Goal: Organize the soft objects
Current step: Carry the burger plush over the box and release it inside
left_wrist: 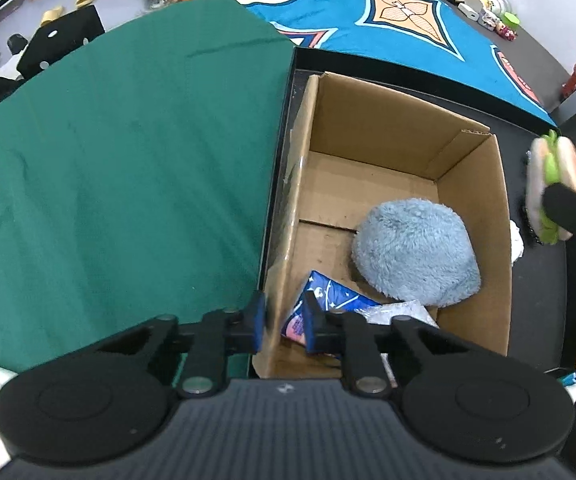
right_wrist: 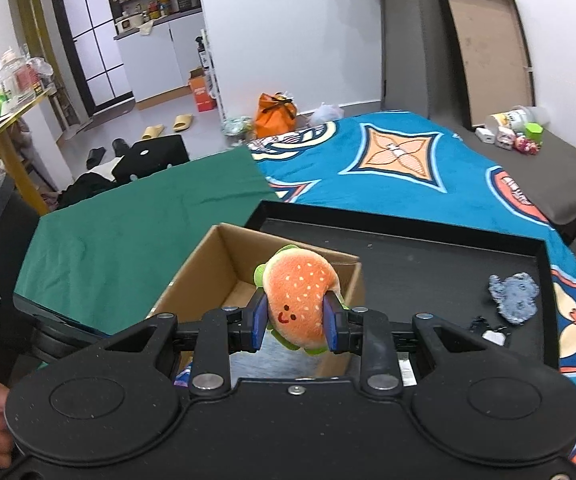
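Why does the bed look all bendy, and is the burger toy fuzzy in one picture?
Left wrist view: the fisheye lens curves the tray rim and bedspread near the edges; the burger at the right edge is smeared. Right wrist view: the burger is sharp in the centre; the walls bow.

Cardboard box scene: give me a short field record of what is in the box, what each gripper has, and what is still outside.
container: cardboard box, open, standing on a black tray
in box: fluffy blue plush, blue patterned packet, clear plastic packet
left gripper: closed on the box's near left wall
right gripper: closed on a burger plush, held above the box
still outside: grey-blue plush lying on the tray
surroundings: green cloth, patterned blue blanket
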Demonstrator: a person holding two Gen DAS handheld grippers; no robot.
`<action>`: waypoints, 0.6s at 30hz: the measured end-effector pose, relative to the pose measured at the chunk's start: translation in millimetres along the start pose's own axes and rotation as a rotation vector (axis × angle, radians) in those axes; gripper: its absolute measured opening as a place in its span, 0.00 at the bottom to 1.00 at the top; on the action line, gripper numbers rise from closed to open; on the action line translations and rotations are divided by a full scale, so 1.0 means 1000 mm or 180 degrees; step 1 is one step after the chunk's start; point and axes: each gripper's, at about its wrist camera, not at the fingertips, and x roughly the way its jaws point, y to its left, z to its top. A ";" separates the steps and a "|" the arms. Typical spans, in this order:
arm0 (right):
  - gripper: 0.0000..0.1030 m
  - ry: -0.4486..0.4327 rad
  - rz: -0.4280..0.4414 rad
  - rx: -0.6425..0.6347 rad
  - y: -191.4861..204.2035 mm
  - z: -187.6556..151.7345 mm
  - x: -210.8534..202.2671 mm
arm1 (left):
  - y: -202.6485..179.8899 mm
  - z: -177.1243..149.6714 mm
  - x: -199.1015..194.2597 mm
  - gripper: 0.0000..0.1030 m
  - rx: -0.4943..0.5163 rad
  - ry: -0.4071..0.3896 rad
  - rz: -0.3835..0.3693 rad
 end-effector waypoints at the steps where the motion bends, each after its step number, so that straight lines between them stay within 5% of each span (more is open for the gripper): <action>1: 0.28 0.0009 0.0018 0.0003 0.002 0.001 0.001 | 0.000 0.000 0.000 0.16 0.0003 -0.0010 -0.0003; 5: 0.29 0.0002 0.0089 0.0006 0.010 0.003 0.004 | -0.001 -0.003 -0.004 0.16 0.0074 -0.0050 -0.0047; 9: 0.47 -0.0036 0.0258 -0.0003 0.020 0.006 0.006 | 0.002 -0.004 -0.004 0.16 0.0029 -0.0033 -0.0129; 11: 0.47 -0.0042 0.0305 -0.0008 0.023 0.007 0.006 | 0.002 -0.004 -0.003 0.16 0.0007 -0.0024 -0.0124; 18: 0.47 0.0017 0.0227 0.0051 0.009 0.002 0.003 | -0.004 -0.004 -0.007 0.27 0.0003 -0.0067 0.0196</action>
